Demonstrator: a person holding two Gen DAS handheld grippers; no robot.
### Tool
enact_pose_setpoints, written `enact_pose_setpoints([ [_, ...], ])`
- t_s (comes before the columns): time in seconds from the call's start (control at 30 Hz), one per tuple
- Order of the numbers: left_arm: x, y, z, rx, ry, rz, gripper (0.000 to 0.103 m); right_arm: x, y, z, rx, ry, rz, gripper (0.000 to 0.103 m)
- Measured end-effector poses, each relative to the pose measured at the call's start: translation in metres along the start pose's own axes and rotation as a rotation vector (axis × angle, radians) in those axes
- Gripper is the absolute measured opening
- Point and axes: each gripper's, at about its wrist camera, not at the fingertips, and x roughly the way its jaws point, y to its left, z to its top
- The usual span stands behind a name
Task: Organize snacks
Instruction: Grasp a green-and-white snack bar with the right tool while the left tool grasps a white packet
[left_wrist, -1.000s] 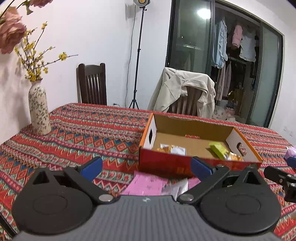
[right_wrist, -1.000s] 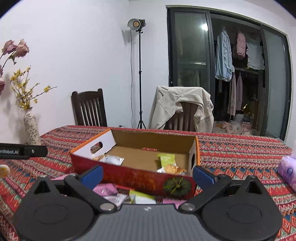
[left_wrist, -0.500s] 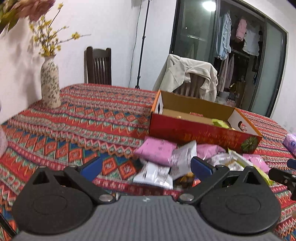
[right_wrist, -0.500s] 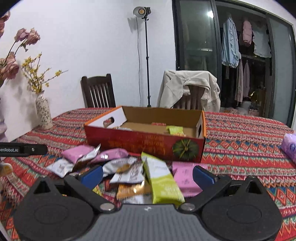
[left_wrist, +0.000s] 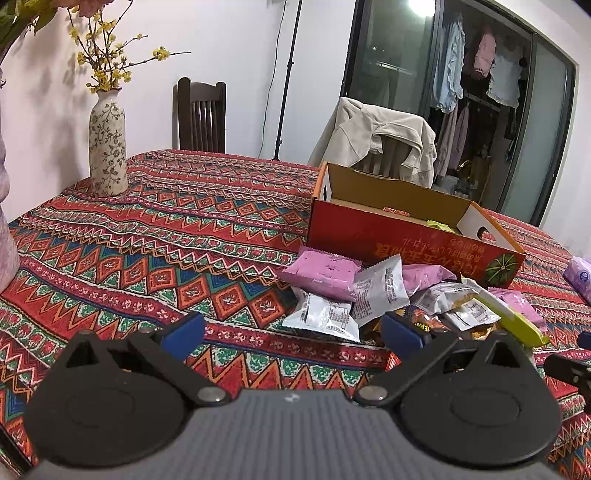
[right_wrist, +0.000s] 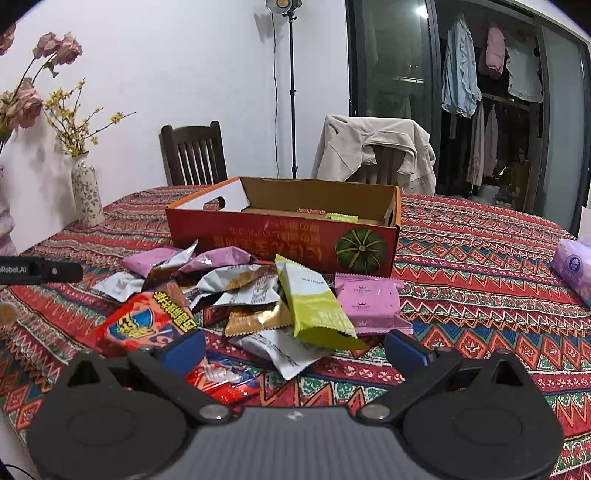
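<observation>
Inside, the box (right_wrist: 280, 236) wall hides most snacks (right_wrist: 341, 218).

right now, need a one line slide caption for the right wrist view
Open right gripper hovers before a pile of snack packets heaped in front of the red cardboard box.

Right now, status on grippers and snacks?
Left hand-held gripper open, empty. Right hand-held gripper open, empty. Snack pile loose on the tablecloth before the box. Nothing in the way.

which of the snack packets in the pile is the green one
The long lime-green packet, lying lengthwise on top of the pile in front of the box, beside the flat pink packet. The others are pink, silver, gold or red.
</observation>
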Motion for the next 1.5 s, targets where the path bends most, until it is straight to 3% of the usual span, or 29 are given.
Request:
enact_pose_setpoints([
  [0.17,0.004,0.001,-0.003,-0.005,0.015,0.001,0.103,0.007,0.0,0.003,-0.001,-0.005,-0.017,0.102],
  [0.3,0.007,0.003,-0.003,-0.013,0.023,0.01,0.103,0.021,-0.008,0.015,0.008,-0.005,-0.021,0.084],
  [0.43,0.009,0.005,-0.002,-0.017,0.026,0.017,0.103,0.046,-0.016,0.031,0.013,0.034,0.009,0.084],
  [0.53,0.009,0.007,-0.001,-0.018,0.025,0.024,0.103,0.067,-0.021,0.041,0.02,0.07,0.023,0.069],
  [0.6,0.009,0.007,-0.001,-0.02,0.026,0.029,0.103,0.081,-0.024,0.045,0.043,0.096,0.02,0.051],
  [0.63,0.009,0.008,-0.001,-0.021,0.026,0.031,0.103,0.088,-0.025,0.046,0.048,0.112,0.022,0.049],
  [0.8,0.009,0.01,0.0,-0.023,0.026,0.042,0.103,0.106,-0.027,0.044,0.057,0.144,0.036,0.047],
  [0.9,0.011,0.008,0.001,-0.021,0.03,0.046,0.103,0.104,-0.027,0.042,0.054,0.136,0.051,0.04],
  [1.13,0.018,-0.001,0.001,0.001,0.049,0.06,0.103,0.084,-0.017,0.028,0.005,0.026,0.035,0.036],
  [1.3,0.031,-0.015,0.005,0.034,0.066,0.069,0.103,0.069,-0.026,0.024,0.048,-0.072,0.01,0.036],
  [1.5,0.058,-0.034,0.013,0.077,0.095,0.118,0.103,0.063,-0.034,0.022,0.085,-0.111,0.004,0.036],
])
